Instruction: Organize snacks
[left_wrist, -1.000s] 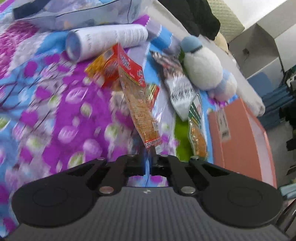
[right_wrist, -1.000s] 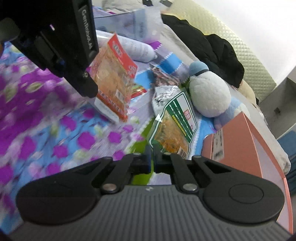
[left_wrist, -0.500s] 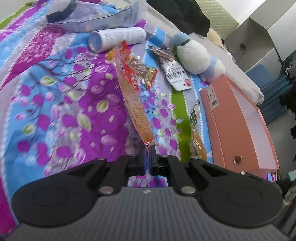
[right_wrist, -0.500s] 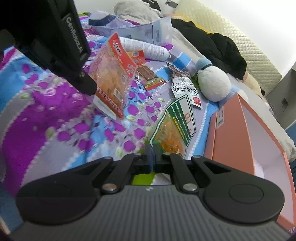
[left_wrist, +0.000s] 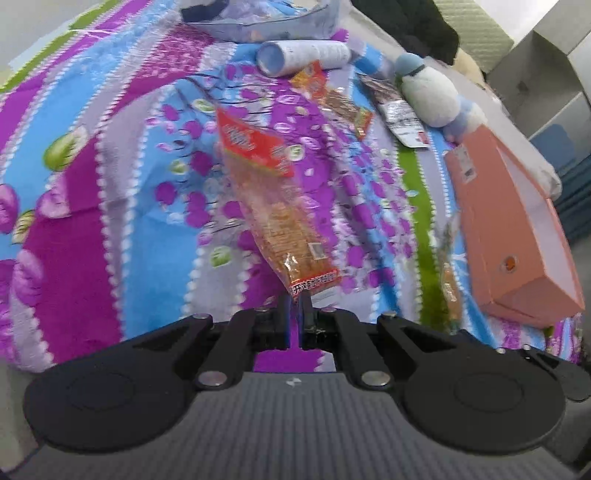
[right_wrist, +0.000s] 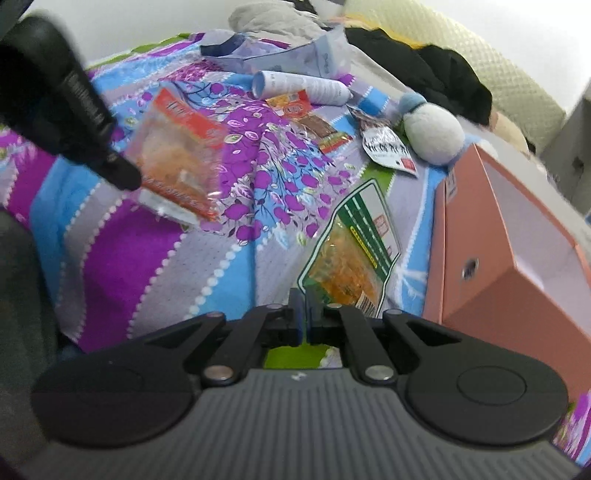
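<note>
My left gripper (left_wrist: 294, 303) is shut on the bottom edge of a red-topped orange snack packet (left_wrist: 271, 206) and holds it above the flowered bedspread; the packet also shows in the right wrist view (right_wrist: 177, 158). My right gripper (right_wrist: 305, 298) is shut on the corner of a green-bordered orange snack packet (right_wrist: 354, 254), lifted beside the open pink box (right_wrist: 491, 236). That packet shows edge-on in the left wrist view (left_wrist: 448, 280), next to the box (left_wrist: 509, 229). More snack packets (left_wrist: 343, 107) lie further back on the bed.
A white cylinder (left_wrist: 303, 57), a black-and-white packet (left_wrist: 402, 110), a blue-and-white plush bird (left_wrist: 430, 98) and a plastic bag (left_wrist: 273, 18) lie at the far end of the bed. Dark clothes (right_wrist: 436, 70) lie behind. The left gripper's body (right_wrist: 62, 107) fills the right wrist view's upper left.
Both grippers have pulled back and up from the bed, each with its packet. The red-topped packet has turned to show its face. The pink box is now seen in full.
</note>
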